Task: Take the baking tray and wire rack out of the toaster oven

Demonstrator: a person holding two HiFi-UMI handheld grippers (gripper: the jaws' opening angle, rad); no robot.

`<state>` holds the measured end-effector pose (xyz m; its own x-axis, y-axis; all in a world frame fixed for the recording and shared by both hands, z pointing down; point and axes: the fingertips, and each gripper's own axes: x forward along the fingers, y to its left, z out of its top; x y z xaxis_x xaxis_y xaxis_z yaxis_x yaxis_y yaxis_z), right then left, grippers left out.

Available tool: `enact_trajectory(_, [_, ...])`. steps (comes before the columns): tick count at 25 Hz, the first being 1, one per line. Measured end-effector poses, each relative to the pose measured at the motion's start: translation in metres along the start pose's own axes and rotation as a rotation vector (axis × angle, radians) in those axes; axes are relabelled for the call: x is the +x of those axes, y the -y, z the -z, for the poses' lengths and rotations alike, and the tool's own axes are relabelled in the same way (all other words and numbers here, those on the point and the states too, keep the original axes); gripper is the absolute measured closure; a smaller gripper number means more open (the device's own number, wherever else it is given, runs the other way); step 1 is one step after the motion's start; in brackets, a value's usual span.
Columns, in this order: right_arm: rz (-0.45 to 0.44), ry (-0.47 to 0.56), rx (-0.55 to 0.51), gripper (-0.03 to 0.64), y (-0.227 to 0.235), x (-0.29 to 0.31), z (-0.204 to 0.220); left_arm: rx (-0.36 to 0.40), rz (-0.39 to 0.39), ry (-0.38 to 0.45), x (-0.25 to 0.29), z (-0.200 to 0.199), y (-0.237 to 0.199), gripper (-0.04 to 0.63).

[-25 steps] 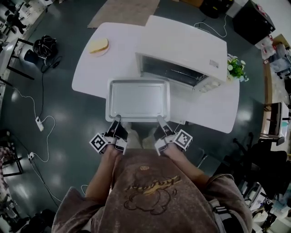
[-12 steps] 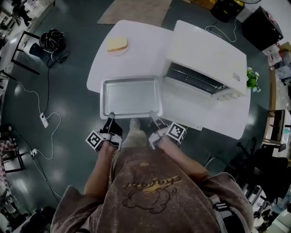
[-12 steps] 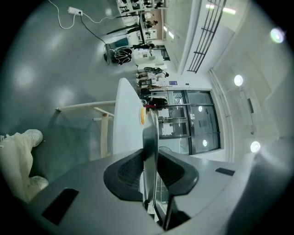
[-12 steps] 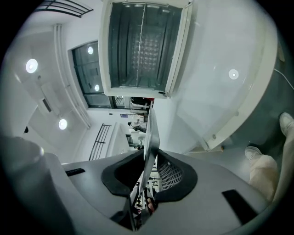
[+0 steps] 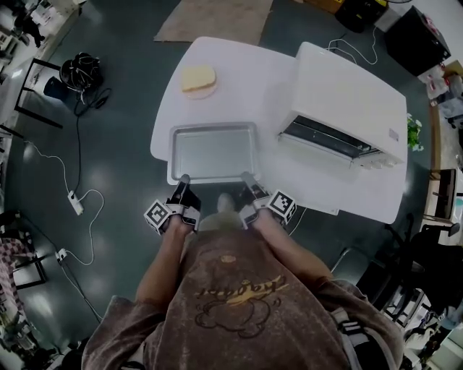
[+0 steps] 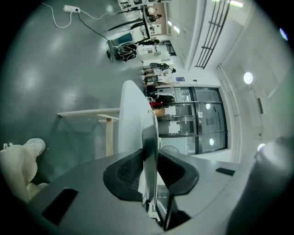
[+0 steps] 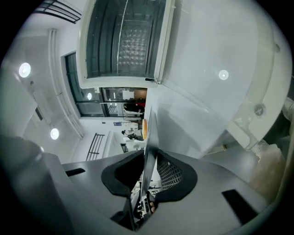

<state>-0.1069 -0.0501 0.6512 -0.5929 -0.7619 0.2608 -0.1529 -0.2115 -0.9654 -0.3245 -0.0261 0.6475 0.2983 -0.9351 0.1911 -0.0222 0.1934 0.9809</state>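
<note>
A white surface [image 5: 239,72] with rounded corners is seen from above on a dark grey floor [image 5: 116,144]. Pale cables [image 5: 81,206] are trailed across the floor at the left, a brown mat [image 5: 217,18] is laid beyond the far edge, and dark boxes [image 5: 405,40] are stood beyond the far-right corner. Near the far-left corner a slice of bread [image 5: 198,76] is set on a small plate [image 5: 200,93]. The right half of the surface is taken up by the white toaster oven [image 5: 351,101], its dark mouth turned toward the near edge, and a small plant [image 5: 414,134] is glimpsed behind its right end. The baking tray [image 5: 212,150] is found outside the oven, at the near-left corner, empty, with its near rim reaching past the near edge. That rim is gripped in two places: the jaws of the left gripper [image 5: 182,180] are closed on it toward its left end and those of the right gripper [image 5: 248,177] toward its right end, the thin metal being pinched between dark pads [image 6: 124,172] in both gripper views. Glass partitions [image 6: 193,119] and ceiling lamps [image 6: 248,78] are shown in the left gripper view. Whether the tray is resting on the surface or is held just above it cannot be told. The oven's interior is too dark to be read in the head view; in the right gripper view a patterned patch [image 7: 133,41] is seen inside, but the wire rack cannot be picked out with certainty.
</note>
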Motion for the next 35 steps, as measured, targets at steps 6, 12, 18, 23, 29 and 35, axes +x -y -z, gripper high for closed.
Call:
enact_trajectory(6, [0.005,0.065,0.036,0.537,0.002,0.023,-0.014,-0.008,-0.030,-0.037,0.028,-0.012,-0.005,0.515])
enact_trajectory(12, [0.012,0.116,0.066,0.543,0.006,0.032,-0.023,0.031,-0.070,-0.105,0.043,-0.012,-0.009,0.496])
enact_trajectory(18, [0.063,0.158,0.094,0.552,0.021,0.039,-0.025,0.054,-0.168,-0.187,0.043,0.000,-0.022,0.529])
enact_trajectory(23, [0.060,0.124,0.060,0.552,0.019,0.044,-0.027,-0.083,-0.193,-0.138,0.042,0.000,-0.029,0.557])
enact_trajectory(29, [0.046,-0.006,0.012,0.422,0.008,0.043,-0.015,-0.139,-0.211,-0.070,0.045,-0.007,-0.039,0.571])
enact_trajectory(35, [0.021,-0.098,0.039,0.422,0.001,0.039,0.004,-0.118,-0.233,-0.080,0.052,-0.003,-0.037,0.571])
